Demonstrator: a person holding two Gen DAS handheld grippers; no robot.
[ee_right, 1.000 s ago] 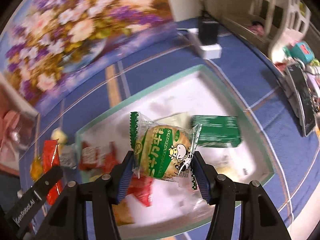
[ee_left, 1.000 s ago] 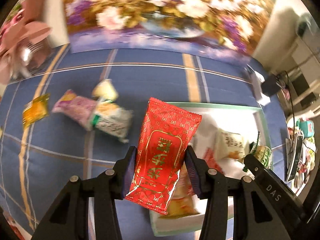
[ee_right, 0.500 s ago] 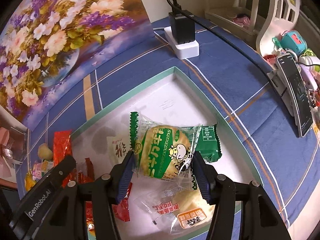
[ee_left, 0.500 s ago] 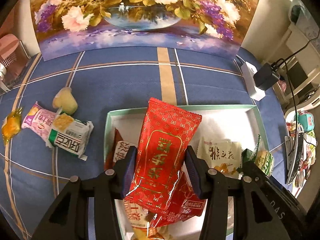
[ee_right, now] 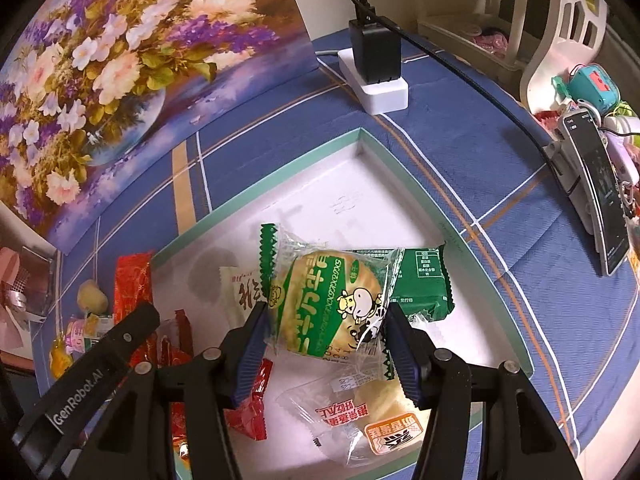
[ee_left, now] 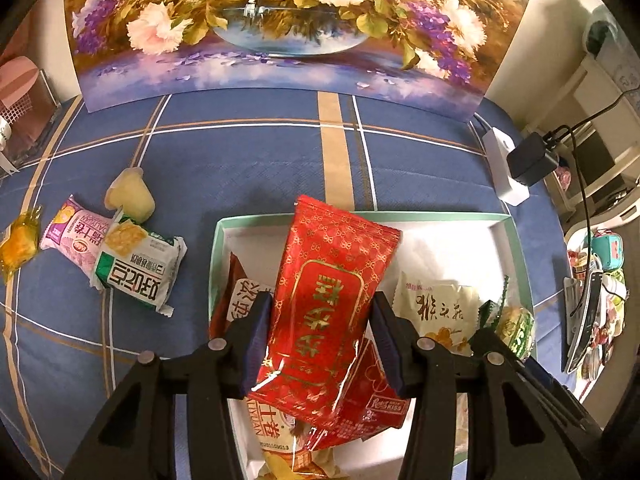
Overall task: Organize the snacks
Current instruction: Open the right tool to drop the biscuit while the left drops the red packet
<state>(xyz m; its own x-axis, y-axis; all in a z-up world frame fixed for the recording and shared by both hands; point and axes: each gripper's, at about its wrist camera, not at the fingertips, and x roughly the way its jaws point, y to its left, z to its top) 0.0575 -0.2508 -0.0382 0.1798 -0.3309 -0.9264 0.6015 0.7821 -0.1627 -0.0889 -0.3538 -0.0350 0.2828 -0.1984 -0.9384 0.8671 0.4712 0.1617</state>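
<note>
Since 1 second earlier, both grippers had come over the white tray (ee_left: 516, 240), which then sat off to the side and now lay directly below them. The left gripper (ee_left: 322, 342) was clamped on a red packet (ee_left: 332, 292), its pads pressing both long edges, the packet hanging above the tray's left half. The right gripper (ee_right: 326, 346) was clamped on a green-and-clear cracker packet (ee_right: 332, 304), held above the tray's middle.

Inside the tray lay a white packet with black lettering (ee_left: 436, 308), a dark green packet (ee_right: 424, 284), a clear-wrapped bun (ee_right: 372, 424) near the front wall, and several red packets (ee_left: 376, 400) at the left end.

Left of the tray, on the blue checked cloth (ee_left: 260, 168), lay 4 loose snacks: a green-and-white cracker pack (ee_left: 140, 272), a pink packet (ee_left: 76, 236), a jelly cup (ee_left: 130, 198) and an orange candy (ee_left: 18, 240). Behind the tray stood a flower painting (ee_left: 280, 20); to its right, a white power strip (ee_left: 504, 168).
</note>
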